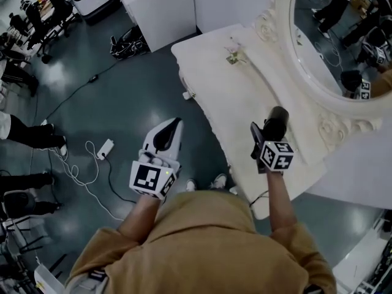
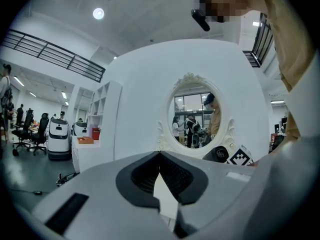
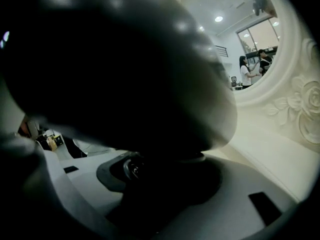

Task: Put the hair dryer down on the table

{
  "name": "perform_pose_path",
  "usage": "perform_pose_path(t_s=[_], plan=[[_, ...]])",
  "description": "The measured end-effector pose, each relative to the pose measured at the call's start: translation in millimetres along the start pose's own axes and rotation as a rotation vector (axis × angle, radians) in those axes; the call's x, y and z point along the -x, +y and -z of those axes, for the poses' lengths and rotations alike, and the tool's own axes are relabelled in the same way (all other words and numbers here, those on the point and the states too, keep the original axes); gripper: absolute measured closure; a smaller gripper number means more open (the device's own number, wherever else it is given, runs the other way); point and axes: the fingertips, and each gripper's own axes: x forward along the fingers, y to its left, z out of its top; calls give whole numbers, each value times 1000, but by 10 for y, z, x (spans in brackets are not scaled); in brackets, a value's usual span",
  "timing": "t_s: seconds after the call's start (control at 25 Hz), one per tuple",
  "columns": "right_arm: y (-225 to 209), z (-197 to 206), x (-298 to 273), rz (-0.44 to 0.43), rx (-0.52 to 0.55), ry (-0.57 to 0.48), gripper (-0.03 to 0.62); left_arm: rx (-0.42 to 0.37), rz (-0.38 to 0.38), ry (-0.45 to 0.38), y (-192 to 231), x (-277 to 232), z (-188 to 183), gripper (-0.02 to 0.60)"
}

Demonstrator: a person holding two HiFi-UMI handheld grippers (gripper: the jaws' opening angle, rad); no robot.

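Observation:
A black hair dryer (image 1: pixel 277 120) is held over the near right part of the white dressing table (image 1: pixel 214 72), with my right gripper (image 1: pixel 264 135) shut on its handle. Its dark body (image 3: pixel 125 69) fills most of the right gripper view and hides the jaw tips. I cannot tell whether it touches the tabletop. My left gripper (image 1: pixel 175 126) hovers over the floor to the left of the table, its jaws meeting at the tips (image 2: pixel 160 155) with nothing between them. The left gripper view also catches the hair dryer (image 2: pixel 217 154) at its right.
An oval mirror (image 1: pixel 343 35) in an ornate white frame stands at the table's back. A small object (image 1: pixel 234 56) lies on the far end of the tabletop. Cables and a power strip (image 1: pixel 105 148) lie on the floor at left, and a white cabinet (image 1: pixel 153 11) stands beyond.

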Motion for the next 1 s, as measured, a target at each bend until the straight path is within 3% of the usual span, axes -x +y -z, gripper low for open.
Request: perform_pose_path(t_s=[0.32, 1.0], plan=[[-151, 314, -435, 47, 22, 145, 359, -1, -18, 13, 59, 48, -10, 577], [-431, 462, -993, 168, -45, 310, 355, 26, -70, 48, 147, 178, 209, 577]])
